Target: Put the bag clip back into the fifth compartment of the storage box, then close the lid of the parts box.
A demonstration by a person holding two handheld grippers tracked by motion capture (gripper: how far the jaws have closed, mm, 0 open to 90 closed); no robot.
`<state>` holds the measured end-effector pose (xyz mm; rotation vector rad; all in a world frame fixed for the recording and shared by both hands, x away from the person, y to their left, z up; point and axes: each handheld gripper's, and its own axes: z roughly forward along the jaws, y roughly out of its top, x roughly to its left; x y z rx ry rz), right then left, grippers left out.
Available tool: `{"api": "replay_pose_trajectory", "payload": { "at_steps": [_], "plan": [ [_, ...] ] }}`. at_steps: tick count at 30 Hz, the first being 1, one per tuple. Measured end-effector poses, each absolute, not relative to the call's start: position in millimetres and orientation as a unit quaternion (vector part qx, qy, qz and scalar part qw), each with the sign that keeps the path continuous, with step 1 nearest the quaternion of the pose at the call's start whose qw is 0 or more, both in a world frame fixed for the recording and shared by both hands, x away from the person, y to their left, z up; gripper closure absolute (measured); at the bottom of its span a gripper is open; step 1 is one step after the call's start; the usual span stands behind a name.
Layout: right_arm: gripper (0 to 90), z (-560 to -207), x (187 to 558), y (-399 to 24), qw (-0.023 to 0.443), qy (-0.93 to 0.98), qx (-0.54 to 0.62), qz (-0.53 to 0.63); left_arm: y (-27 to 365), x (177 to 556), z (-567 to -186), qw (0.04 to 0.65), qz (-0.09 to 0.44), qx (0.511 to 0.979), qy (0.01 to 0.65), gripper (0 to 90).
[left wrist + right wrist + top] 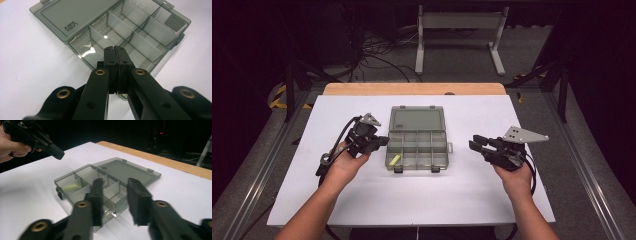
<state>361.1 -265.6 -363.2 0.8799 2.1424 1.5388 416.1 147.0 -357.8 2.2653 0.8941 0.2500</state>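
A smoky clear organizer box (pixel 418 147) lies open mid-table, its lid (pixel 417 120) folded flat behind it. A small yellow-green piece (pixel 394 160) rests in the near-left compartment, also seen as the yellow-green piece (pixel 71 187). My left gripper (pixel 381 141) hovers at the box's left edge; the left gripper (pixel 115 49) has its jaws pressed together above the box (pixel 140 32), with nothing seen between them. My right gripper (pixel 475 143) is held to the right of the box, apart from it. The right gripper (pixel 115 182) stands open and empty, facing the box (pixel 65 180).
The white table top (pixel 362 200) has a wooden strip (pixel 412 89) along its far edge. Beyond it are a dark floor with cables (pixel 377 50) and a white frame (pixel 459 30). Metal rails (pixel 272 150) run along both sides.
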Motion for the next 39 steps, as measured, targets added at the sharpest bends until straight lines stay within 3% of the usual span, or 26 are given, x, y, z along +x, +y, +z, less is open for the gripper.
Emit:
{"api": "replay_pose_trajectory", "payload": {
  "at_steps": [3, 30, 39],
  "plan": [
    [90.0, -360, 365, -258, 0.164, 0.779, 0.291, 0.531, 148, 416, -356, 0.34, 0.104, 0.871, 0.34, 89.5],
    [90.0, -354, 449, -216, 0.141, 0.828, 0.353, 0.411, 153, 464, -363, 0.342, 0.117, 0.855, 0.372, 89.5],
    [90.0, -357, 472, -207, 0.162, 0.832, 0.372, 0.378, 157, 484, -370, 0.345, 0.106, 0.848, 0.389, 89.6]
  ]
}}
